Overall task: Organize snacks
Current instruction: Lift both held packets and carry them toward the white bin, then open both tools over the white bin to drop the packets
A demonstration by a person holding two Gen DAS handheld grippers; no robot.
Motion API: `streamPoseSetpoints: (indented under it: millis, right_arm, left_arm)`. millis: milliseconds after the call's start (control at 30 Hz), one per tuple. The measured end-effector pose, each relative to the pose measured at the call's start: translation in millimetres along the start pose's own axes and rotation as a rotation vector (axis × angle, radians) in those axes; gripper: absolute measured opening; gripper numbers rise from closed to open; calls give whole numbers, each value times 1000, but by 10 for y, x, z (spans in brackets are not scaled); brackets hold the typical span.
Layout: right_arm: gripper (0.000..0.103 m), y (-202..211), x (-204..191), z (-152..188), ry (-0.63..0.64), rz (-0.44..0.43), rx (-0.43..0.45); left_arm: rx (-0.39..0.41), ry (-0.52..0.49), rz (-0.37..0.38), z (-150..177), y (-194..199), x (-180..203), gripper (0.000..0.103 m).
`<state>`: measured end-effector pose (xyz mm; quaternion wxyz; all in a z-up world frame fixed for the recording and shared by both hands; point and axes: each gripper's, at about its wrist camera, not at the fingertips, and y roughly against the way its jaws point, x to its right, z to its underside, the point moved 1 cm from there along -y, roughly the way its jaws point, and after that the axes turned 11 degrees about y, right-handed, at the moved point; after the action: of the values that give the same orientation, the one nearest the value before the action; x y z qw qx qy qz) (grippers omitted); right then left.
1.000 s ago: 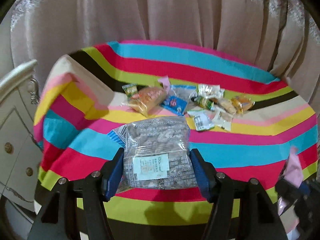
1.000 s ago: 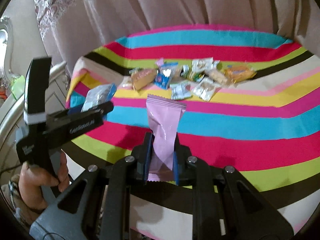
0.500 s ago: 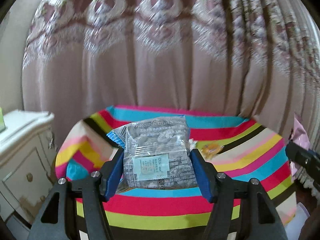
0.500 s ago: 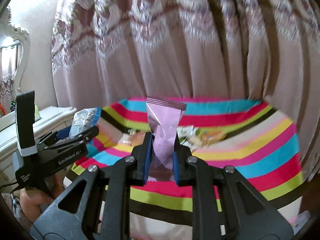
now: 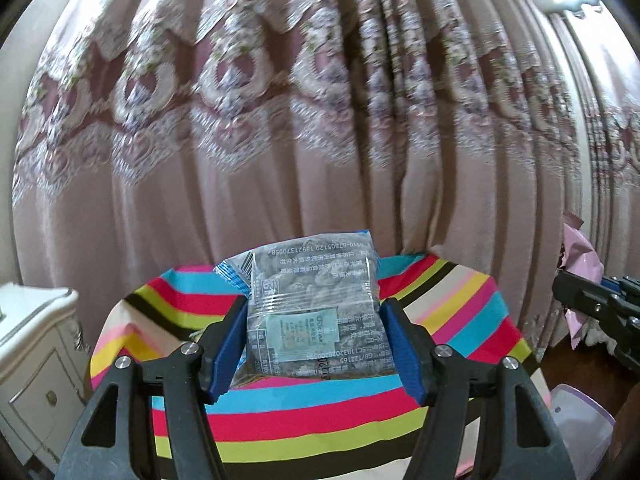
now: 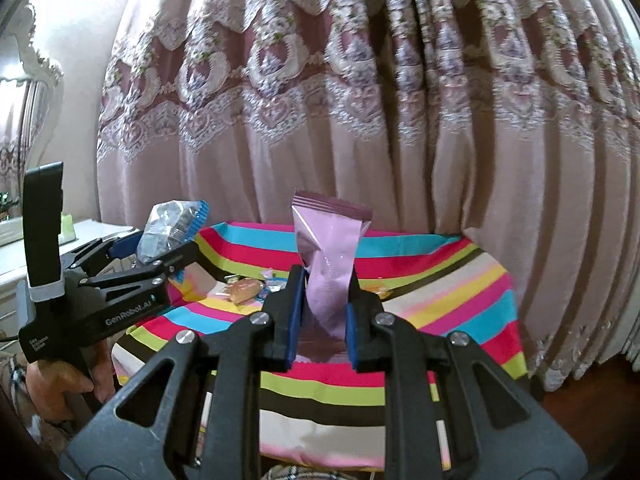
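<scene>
— Pink curtains are hanging behind the striped table; what is the left gripper doing?
— Clamping a clear snack bag; a lavender bin is sitting near right.
— And the right view?
— The right gripper is squeezing an upright pink packet; loose snacks are lying on the table's far left.

Glossy plastic wrapper (tablecloth matt)

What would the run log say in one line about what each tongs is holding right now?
left tongs: shut on clear nut bag | right tongs: shut on pink packet | both lifted above striped table
</scene>
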<state>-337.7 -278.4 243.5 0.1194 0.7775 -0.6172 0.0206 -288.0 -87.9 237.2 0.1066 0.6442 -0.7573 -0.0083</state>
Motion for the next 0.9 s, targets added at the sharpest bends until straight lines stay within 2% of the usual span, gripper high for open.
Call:
streamPoseSetpoints:
  millis: [167, 300, 467, 567, 767, 900]
  right_arm:
    - [22, 257, 230, 101, 9, 59, 12]
    - [22, 458, 426, 315, -15, 112, -18]
    - [22, 623, 759, 643, -71, 186, -92]
    - [22, 691, 934, 921, -99, 256, -190]
    - [22, 789, 1299, 1654, -222, 353, -458]
    - [22, 820, 1471, 2161, -299, 368, -641]
  left_arm:
    - [29, -51, 58, -2, 106, 361, 67]
    - [26, -111, 108, 61, 171, 658, 67]
    - [-60, -183, 228, 243, 139, 1117, 67]
    - [-210, -213, 352, 479, -6, 1466, 67]
    - [-498, -290, 516, 1111, -314, 2093, 67]
    - [-708, -346, 568, 1618, -515, 2427, 67]
